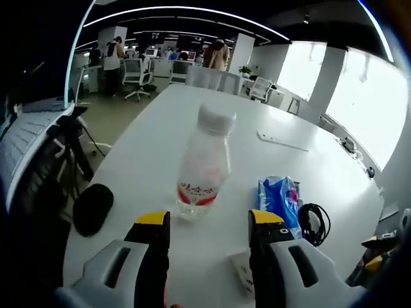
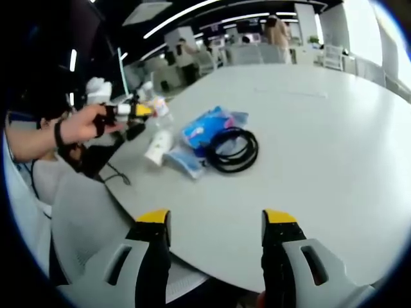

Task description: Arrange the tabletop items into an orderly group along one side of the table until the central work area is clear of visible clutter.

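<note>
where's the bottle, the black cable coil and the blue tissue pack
bottle (image 1: 204,168), left gripper view, on its clear body
black cable coil (image 2: 234,152), right gripper view, on the loop's edge
blue tissue pack (image 1: 280,197), left gripper view, on its wrapper

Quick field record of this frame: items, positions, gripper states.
bottle: upright bottle with white cap, just ahead of the left gripper, between its open jaws' line, not gripped
tissue pack: blue pack lying flat, right of bottle
cable: black coil beside the blue pack
table: white table, far side bare
right gripper: right gripper open, holding nothing, near table edge
</note>
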The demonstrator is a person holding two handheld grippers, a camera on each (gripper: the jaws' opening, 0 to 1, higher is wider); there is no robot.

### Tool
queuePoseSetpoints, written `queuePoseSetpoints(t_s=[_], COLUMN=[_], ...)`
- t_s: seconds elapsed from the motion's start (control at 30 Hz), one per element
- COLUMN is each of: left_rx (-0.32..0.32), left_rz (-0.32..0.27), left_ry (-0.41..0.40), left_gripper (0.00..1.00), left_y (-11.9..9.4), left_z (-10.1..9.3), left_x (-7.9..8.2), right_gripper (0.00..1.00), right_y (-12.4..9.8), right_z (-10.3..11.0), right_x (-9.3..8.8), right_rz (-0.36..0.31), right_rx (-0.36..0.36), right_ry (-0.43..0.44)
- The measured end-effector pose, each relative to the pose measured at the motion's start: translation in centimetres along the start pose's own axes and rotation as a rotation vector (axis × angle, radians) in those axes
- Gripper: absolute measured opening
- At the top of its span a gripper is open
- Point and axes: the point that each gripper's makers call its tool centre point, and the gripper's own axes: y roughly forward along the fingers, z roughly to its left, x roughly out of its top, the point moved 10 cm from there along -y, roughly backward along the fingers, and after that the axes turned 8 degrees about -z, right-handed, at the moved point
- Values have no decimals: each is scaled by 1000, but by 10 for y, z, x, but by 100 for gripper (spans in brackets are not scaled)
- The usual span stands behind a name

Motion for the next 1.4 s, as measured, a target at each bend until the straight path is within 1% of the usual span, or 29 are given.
queuePoseSetpoints(t_s=[0.03, 0.2, 0.3, 0.43, 0.77, 1.0, 1.4], left_rx=[0, -19, -32, -64, -111, -144, -179], left_rz=[2, 50, 67, 100, 130, 155, 204], left_ry=[-6, -38, -66, -89, -132, -184, -186], left_gripper=[48, 48, 49, 49, 49, 50, 51], left_y=[-2, -13, -17, -22, -22, -20, -14], left_z=[0, -3, -6, -13, -22, -26, -34], left_x=[-3, -24, -32, -43, -52, -58, -67], right_gripper=[55, 55, 55, 55, 55, 55, 55], right_y=[0, 0, 0, 0, 0, 1, 1], right_z=[0, 0, 1, 2, 2, 3, 4], right_x=[0, 0, -1, -1, -2, -3, -2], right_rz=[-1, -1, 1, 3, 5, 9, 13], right_rx=[-1, 0, 3, 4, 3, 4, 10], right_ry=[0, 2, 1, 0, 1, 1, -3])
